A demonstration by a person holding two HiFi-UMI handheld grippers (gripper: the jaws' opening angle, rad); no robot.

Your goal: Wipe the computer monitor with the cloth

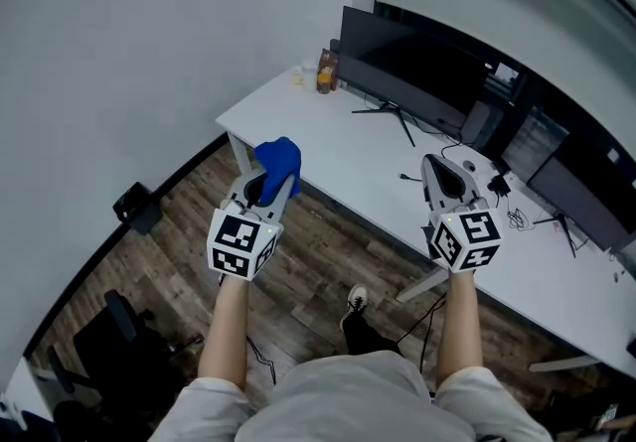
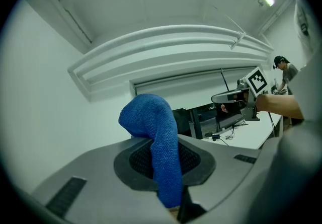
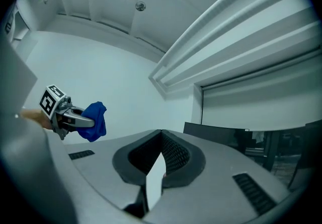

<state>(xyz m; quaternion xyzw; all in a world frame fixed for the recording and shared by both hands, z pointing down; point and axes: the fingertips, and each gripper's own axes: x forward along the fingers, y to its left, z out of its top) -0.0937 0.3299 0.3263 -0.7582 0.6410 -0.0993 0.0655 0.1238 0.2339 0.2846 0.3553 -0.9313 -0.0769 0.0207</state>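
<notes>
My left gripper (image 1: 260, 190) is shut on a blue cloth (image 1: 279, 160), held in the air just off the left end of the white desk (image 1: 328, 137). The cloth (image 2: 153, 137) bulges above the closed jaws and hangs down between them in the left gripper view. A wide dark monitor (image 1: 412, 68) stands at the back of the desk, well ahead of both grippers. Over the desk's front edge, my right gripper (image 1: 443, 180) has its jaws together and holds nothing; the right gripper view shows them meeting at the tip (image 3: 161, 136), with the left gripper (image 3: 65, 115) and cloth (image 3: 93, 121) off to the left.
More dark screens (image 1: 586, 192) stand at the right of the desk, with cables (image 1: 512, 217) in front of them. Small bottles (image 1: 325, 73) sit at the far left corner. A black chair (image 1: 109, 331) is on the wood floor at lower left. A person (image 2: 287, 72) stands far right.
</notes>
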